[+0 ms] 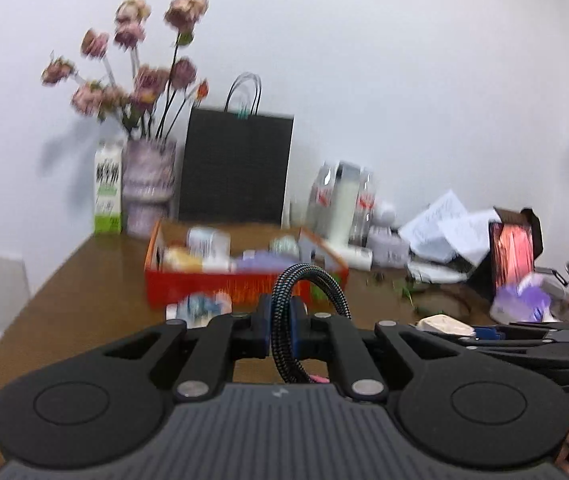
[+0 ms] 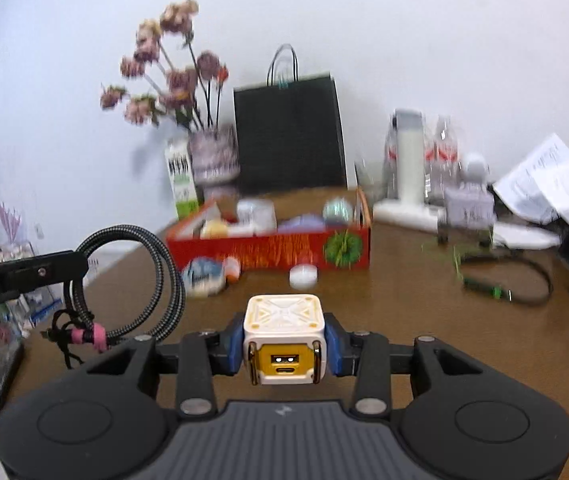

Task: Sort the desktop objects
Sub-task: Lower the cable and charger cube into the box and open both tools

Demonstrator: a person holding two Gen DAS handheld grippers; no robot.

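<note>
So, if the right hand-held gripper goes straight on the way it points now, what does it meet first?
Probably the small white round object on the table, just before the red box. The right hand-held gripper holds a white charger cube; depth is unclear.

A brown table [image 2: 404, 304] is carrying a red box [image 2: 268, 248], black bag [image 2: 290, 136] and vase [image 2: 214, 156] before me.

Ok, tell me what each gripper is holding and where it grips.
The left gripper pinches the coiled braided cable across its strands. The right gripper clamps the white cube charger by its two opposite sides.
</note>
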